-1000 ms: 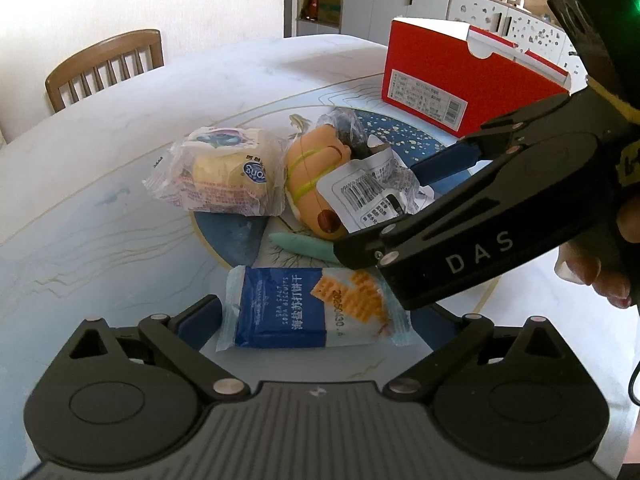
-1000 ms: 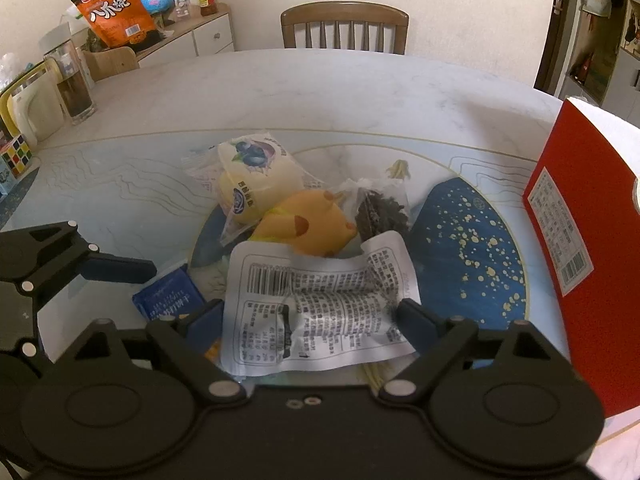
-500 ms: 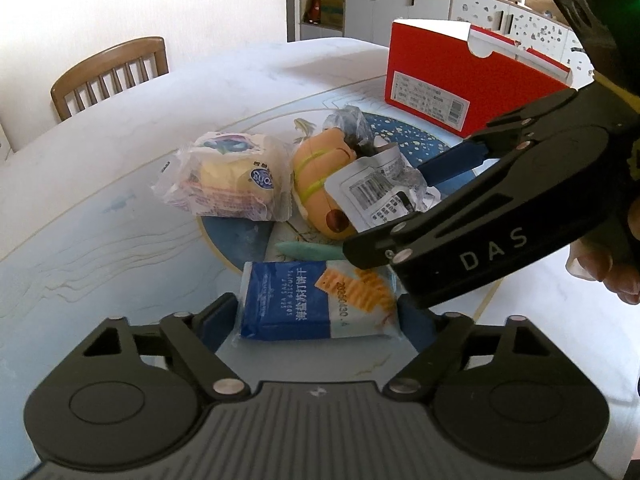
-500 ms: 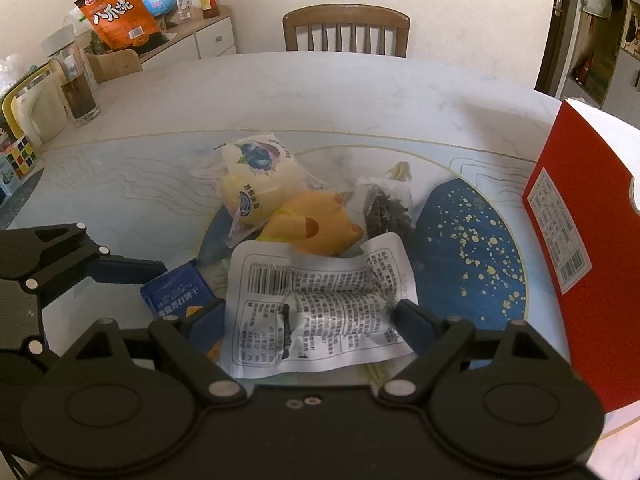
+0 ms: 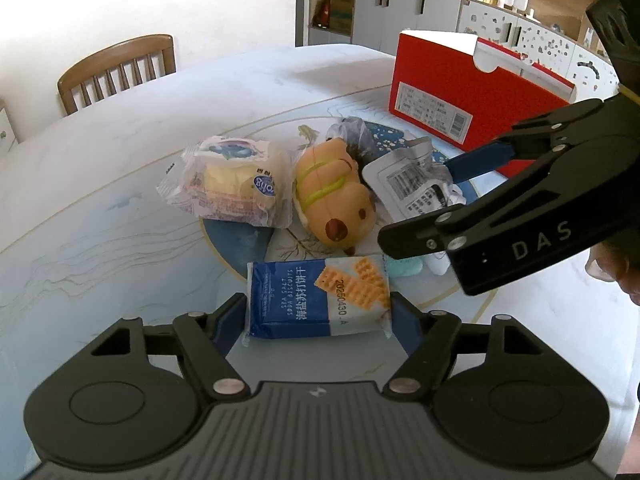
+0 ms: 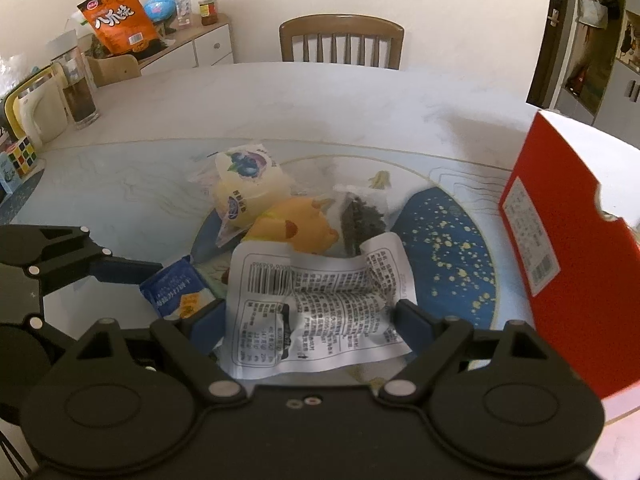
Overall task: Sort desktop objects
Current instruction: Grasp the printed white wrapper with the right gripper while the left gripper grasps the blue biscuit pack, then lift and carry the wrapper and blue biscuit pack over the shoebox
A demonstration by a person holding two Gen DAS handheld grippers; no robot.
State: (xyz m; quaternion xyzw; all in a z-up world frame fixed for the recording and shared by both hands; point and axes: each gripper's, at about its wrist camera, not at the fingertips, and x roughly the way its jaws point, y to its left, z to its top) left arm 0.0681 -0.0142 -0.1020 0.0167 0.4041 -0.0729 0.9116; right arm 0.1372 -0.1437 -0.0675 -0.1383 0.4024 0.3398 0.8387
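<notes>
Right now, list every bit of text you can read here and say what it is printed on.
"SEA SALT SODA BISCUITS": blue biscuit packet
"20250430": the same packet
"海盐苏打饼干": the same packet
"DAS": right gripper
"八爪烧": orange snack bag
White wrapper: barcode and small print, too small to read
Red box label: too small to read
Wrapped bun: blue logo blurred

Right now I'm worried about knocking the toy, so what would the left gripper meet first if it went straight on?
The blue soda biscuit packet already sits between the left gripper fingers, which have just been closing; the capybara toy lies beyond it.
</notes>
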